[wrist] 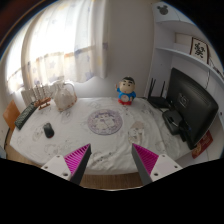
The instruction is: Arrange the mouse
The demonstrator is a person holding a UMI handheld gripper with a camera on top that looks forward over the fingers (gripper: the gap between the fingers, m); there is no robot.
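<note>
While gripper [112,160] gapes — mouse [48,130] small, black

Daylit from curtained window [62,45], glare washing out the panes. Even, soft brightness across white worktop [100,140]; faint shadows only. Strong fisheye bending toward edges. Slightly soft throughout; monitor [190,100] rendered dark.

From where I steer, the table [100,140] fills the middle of the frame; a round plate [103,122] lies at its centre; a figurine [126,91] stands behind it, toward upper centre; a monitor [190,104] sits at the right; a small dark cup [48,130] rests at the left; my tongs [112,162] hang apart at the lower edge, nothing between them.
</note>
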